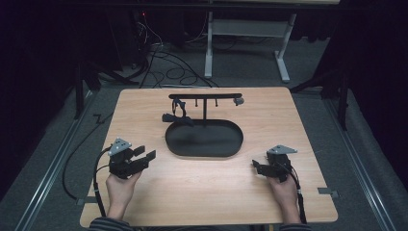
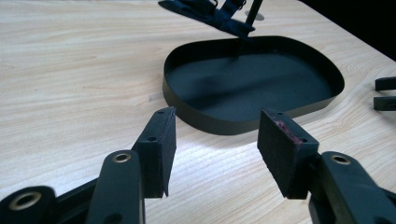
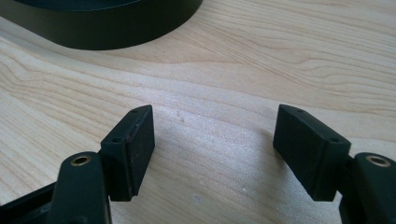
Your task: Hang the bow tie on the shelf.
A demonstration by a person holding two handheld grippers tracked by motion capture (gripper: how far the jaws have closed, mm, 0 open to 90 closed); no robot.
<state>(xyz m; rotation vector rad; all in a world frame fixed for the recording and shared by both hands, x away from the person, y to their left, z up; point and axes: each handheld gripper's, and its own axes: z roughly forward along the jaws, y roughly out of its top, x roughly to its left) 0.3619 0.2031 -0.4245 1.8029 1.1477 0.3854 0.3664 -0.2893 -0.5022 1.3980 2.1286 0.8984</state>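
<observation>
A black oval tray (image 1: 204, 139) lies in the middle of the wooden table, with a T-shaped black stand (image 1: 205, 96) rising from its back rim. A dark strap-like item (image 1: 177, 114) hangs from the stand's left side, and a small grey piece (image 1: 238, 101) sits at its right end. My left gripper (image 1: 146, 155) is held at the tray's left, open, with bare wood between its pads (image 2: 161, 144). In its own view the tray (image 2: 224, 121) is just ahead. My right gripper (image 1: 255, 166) rests right of the tray, open and holding nothing, its pads (image 3: 135, 144) wide apart over the wood.
The table's near half is bare wood (image 1: 202, 192). Off the table, cables (image 1: 163, 62) trail across the grey floor and a white desk frame (image 1: 284, 53) stands behind. The right gripper's jaw tips also show at the far right in the left gripper view.
</observation>
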